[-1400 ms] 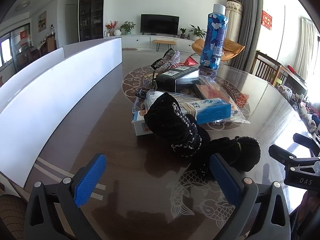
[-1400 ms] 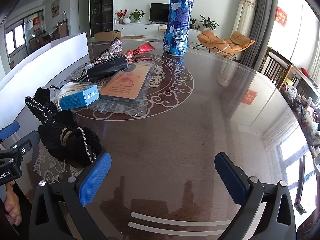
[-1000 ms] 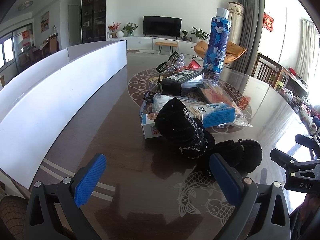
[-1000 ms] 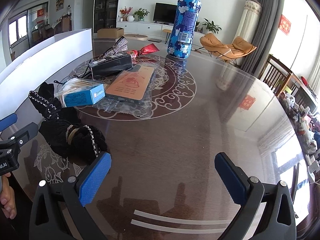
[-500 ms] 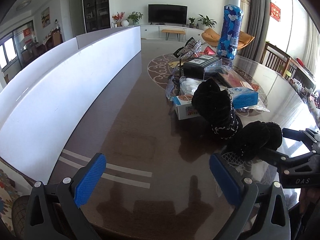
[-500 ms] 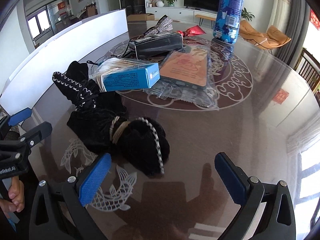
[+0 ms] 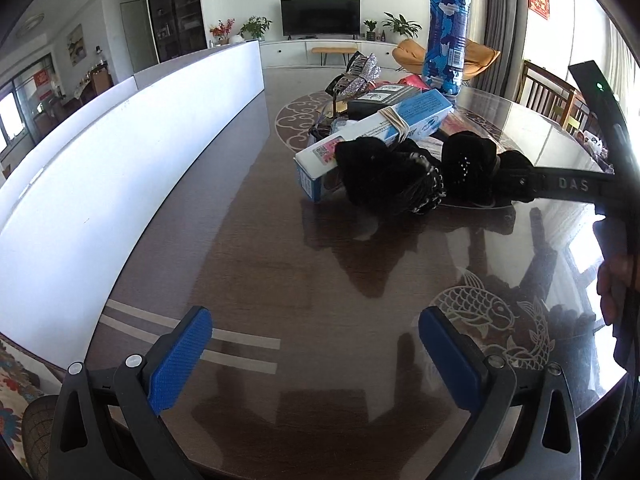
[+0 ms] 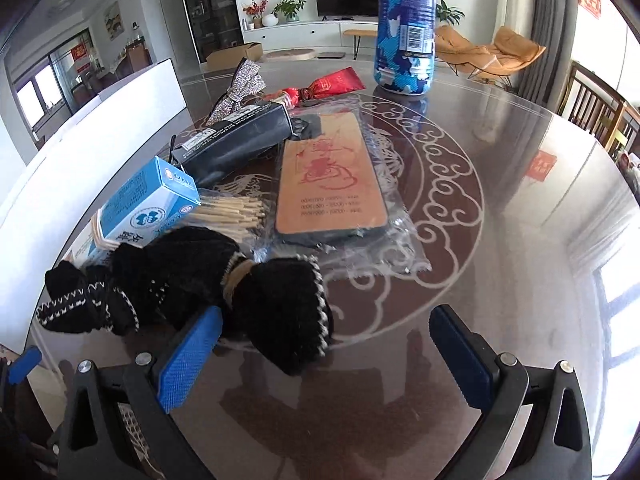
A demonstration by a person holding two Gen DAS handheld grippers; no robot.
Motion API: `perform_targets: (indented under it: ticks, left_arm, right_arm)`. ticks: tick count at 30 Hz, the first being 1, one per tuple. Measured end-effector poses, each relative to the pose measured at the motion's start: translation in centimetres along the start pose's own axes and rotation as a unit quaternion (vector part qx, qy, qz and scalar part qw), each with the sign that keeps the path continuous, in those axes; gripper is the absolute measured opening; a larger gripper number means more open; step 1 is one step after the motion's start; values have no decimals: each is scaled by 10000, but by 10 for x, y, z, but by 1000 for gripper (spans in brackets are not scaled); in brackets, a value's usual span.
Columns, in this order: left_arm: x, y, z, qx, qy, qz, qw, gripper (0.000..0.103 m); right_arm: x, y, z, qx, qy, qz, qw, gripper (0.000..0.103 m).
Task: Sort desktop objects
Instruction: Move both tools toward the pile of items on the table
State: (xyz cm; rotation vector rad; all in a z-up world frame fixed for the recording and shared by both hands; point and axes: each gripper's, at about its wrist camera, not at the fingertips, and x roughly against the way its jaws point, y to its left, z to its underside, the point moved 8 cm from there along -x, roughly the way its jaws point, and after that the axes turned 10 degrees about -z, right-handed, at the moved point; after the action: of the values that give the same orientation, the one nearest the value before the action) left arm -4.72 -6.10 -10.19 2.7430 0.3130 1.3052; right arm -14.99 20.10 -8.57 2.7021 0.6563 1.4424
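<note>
1. left gripper (image 7: 316, 340) hovers over bare dark table (image 7: 248, 216), jaws spread wide, nothing between them.
2. black knitted gloves (image 8: 192, 280) lie near the table's front edge, against the blue box (image 8: 140, 204).
3. right gripper (image 8: 328, 344) is spread wide; its left pad (image 8: 188, 356) seems to touch the gloves.
</note>
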Motion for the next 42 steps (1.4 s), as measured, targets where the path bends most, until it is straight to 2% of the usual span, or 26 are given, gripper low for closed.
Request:
perform_targets:
  ticks: [7,21,42]
  left_arm:
    - [1,-6,0,-247,-61,-154,9996,103]
    - [1,-1,-2,-215,-92,-276,9993,103]
    - [2,-5,-2,-398,-177,-436,9981,103]
  right_arm:
    - [12,-11,20,-35,-2,50,10000,103]
    - [11,-14,36,6,48,107,9999,103]
    - [13,-12,40,188,-17,265,9995,103]
